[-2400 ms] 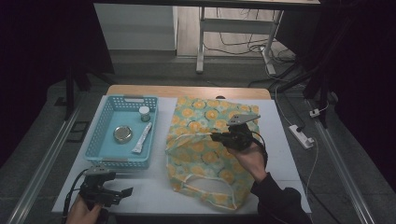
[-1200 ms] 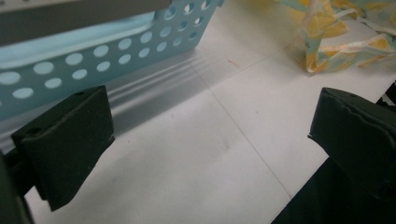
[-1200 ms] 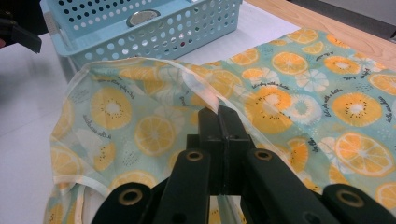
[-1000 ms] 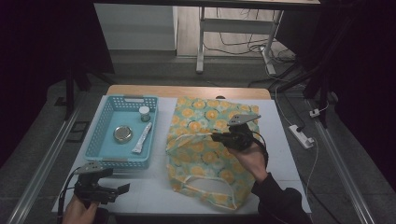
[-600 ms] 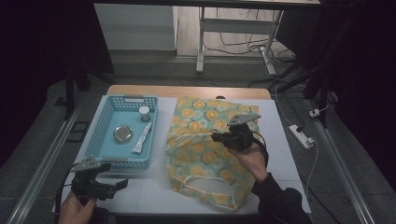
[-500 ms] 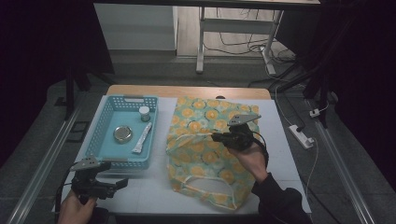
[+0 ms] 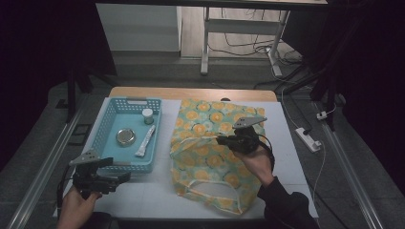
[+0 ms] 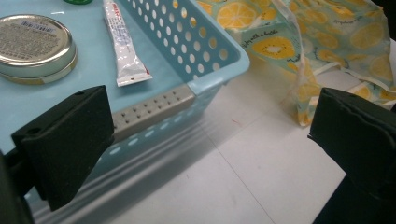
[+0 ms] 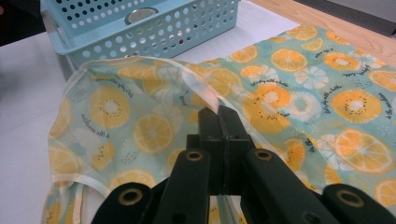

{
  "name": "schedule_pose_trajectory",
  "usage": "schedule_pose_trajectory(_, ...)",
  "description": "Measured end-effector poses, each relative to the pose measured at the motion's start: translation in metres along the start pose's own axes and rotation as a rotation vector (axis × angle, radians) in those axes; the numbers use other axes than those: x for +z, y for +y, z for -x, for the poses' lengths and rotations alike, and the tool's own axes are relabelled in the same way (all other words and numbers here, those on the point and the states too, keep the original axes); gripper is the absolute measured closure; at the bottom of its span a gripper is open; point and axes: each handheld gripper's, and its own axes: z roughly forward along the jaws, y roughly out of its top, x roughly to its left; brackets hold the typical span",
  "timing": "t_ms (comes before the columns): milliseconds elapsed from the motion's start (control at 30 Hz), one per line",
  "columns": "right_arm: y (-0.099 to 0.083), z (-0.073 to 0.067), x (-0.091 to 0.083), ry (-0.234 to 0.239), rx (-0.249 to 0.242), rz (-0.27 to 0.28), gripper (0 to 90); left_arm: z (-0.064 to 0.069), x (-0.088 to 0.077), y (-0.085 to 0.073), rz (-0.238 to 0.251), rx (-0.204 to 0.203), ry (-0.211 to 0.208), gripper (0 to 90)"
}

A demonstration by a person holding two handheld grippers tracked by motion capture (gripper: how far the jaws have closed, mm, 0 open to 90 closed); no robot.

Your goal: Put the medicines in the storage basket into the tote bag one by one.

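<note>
While right gripper [image 7: 224, 140] still clamping bag [image 7: 210, 157], left gripper [image 7: 125, 175] farther left.

1. A white-topped table [image 7: 143, 198] with a bare wooden strip along its far edge carries two things.
2. A light blue perforated basket [image 7: 106, 129] sits on the left half, its near rim close to the front edge.
3. A citrus-print fabric bag [image 7: 205, 124] lies spread over the middle and right, just beside the basket, its open mouth toward the near edge.
</note>
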Motion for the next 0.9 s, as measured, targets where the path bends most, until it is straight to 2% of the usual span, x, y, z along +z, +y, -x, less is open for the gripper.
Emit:
schedule_pose_trajectory(567,-0.001,0.002,0.001,0.003,0.002,-0.001,89.6,-0.014,0.012,0.022,-0.020,0.017,0.040,1.4)
schedule_pose_trajectory(900,-0.001,0.003,0.001,0.000,0.005,-0.001,89.6,-0.020,0.024,0.037,-0.041,0.029,0.034,1.8)
